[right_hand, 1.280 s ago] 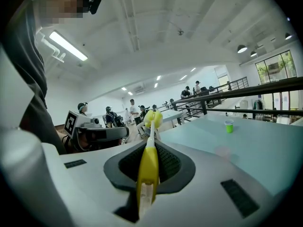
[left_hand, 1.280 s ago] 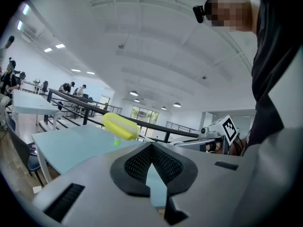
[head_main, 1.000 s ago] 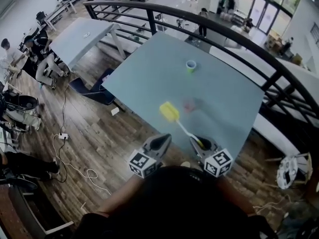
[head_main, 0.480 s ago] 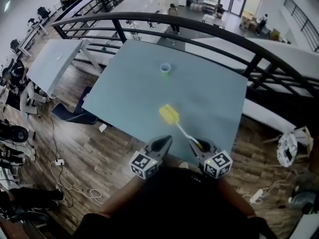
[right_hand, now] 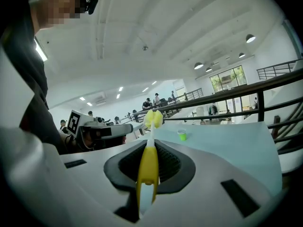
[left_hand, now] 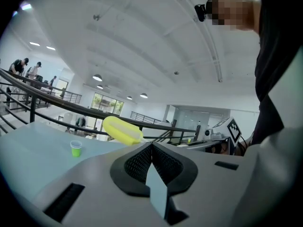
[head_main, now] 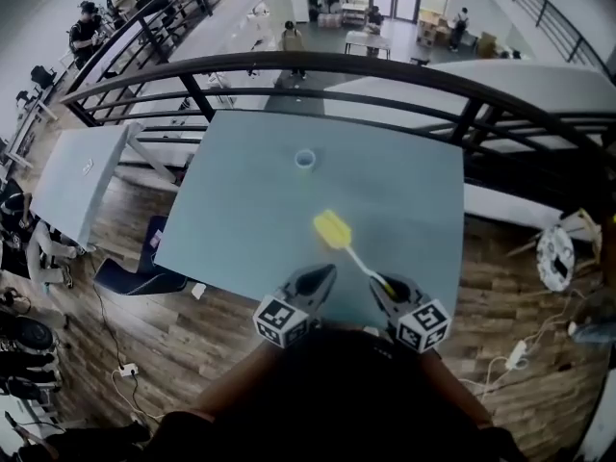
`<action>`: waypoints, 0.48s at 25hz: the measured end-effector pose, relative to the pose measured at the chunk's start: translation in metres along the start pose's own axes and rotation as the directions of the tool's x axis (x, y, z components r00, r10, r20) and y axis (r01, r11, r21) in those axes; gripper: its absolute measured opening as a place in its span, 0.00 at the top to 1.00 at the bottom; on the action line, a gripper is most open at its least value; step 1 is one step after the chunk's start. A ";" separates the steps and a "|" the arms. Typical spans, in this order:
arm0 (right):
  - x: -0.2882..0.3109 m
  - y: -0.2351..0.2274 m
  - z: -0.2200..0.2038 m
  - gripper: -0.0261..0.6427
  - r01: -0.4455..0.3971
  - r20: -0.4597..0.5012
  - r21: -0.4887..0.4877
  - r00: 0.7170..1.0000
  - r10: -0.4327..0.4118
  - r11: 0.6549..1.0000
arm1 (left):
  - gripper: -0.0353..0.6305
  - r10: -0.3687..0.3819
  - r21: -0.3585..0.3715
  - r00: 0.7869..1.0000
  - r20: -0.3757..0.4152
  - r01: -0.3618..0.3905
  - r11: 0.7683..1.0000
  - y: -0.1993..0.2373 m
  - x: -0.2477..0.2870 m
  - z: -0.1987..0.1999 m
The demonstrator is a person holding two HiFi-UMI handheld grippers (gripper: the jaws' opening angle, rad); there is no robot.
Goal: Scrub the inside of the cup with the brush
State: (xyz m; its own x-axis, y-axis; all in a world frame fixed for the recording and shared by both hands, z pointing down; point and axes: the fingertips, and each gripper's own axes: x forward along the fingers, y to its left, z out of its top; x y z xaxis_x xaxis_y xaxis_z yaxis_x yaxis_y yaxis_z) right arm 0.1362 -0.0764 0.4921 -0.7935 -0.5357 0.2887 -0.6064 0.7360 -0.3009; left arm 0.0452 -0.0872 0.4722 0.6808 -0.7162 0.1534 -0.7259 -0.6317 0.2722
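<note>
Two grippers hover side by side above the near edge of the table (head_main: pixel 241 210), both pointing across it. The left gripper (head_main: pixel 320 274) has its jaws clenched together on nothing. The right gripper (head_main: pixel 378 283) clamps the yellow handle of the brush (head_main: pixel 332 230), whose head juts out over bare tabletop. The cup (head_main: pixel 305 159) stands upright near the far edge, well apart from the brush, with the dark railing (head_main: pixel 385 65) beyond.

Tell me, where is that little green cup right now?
In the head view the cup stands alone on the far half of the table, near the black railing and beyond the yellow brush.
</note>
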 end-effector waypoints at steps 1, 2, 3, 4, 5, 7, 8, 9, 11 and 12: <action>0.005 0.003 0.002 0.90 0.012 0.003 0.000 1.000 -0.012 1.000 | 0.94 -0.013 0.001 1.000 0.000 0.013 1.000 0.006 -0.002 0.003; 0.010 0.006 0.003 0.90 0.024 0.005 0.002 1.000 -0.024 1.000 | 0.94 -0.027 0.001 1.000 -0.001 0.027 1.000 0.012 -0.004 0.006; 0.014 0.010 0.005 0.90 0.035 0.009 0.004 0.999 -0.035 0.999 | 0.94 -0.041 0.001 0.999 -0.001 0.041 0.999 0.016 -0.006 0.008; 0.018 0.013 0.006 0.90 0.047 0.015 0.007 0.999 -0.047 0.999 | 0.94 -0.056 0.002 0.998 -0.003 0.056 0.998 0.020 -0.008 0.009; 0.021 0.017 0.007 0.90 0.059 0.021 0.010 0.998 -0.060 0.998 | 0.94 -0.071 0.004 0.997 -0.006 0.071 0.997 0.023 -0.010 0.011; 0.028 0.023 0.007 0.90 0.086 0.026 0.017 0.996 -0.087 0.996 | 0.94 -0.098 0.014 0.995 -0.013 0.098 0.995 0.031 -0.016 0.012; 0.032 0.025 0.005 0.90 0.100 0.023 0.021 0.995 -0.101 0.995 | 0.94 -0.109 0.021 0.994 -0.017 0.109 0.994 0.035 -0.019 0.013; 0.036 0.028 0.005 0.90 0.115 0.020 0.025 0.993 -0.115 0.993 | 0.94 -0.120 0.029 0.993 -0.020 0.121 0.992 0.039 -0.022 0.013; 0.045 0.034 0.005 0.90 0.138 0.019 0.024 0.990 -0.139 0.990 | 0.94 -0.142 0.043 0.990 -0.022 0.143 0.989 0.046 -0.026 0.015; 0.047 0.036 0.005 0.90 0.147 0.020 0.021 0.989 -0.148 0.989 | 0.94 -0.154 0.046 0.988 -0.019 0.155 0.987 0.049 -0.028 0.015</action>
State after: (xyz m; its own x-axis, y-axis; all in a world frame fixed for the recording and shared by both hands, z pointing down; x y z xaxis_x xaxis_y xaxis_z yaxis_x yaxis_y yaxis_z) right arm 0.0765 -0.0772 0.4906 -0.6960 -0.6470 0.3115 -0.7177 0.6403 -0.2737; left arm -0.0108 -0.1020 0.4668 0.7865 -0.6043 0.1278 -0.6152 -0.7483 0.2482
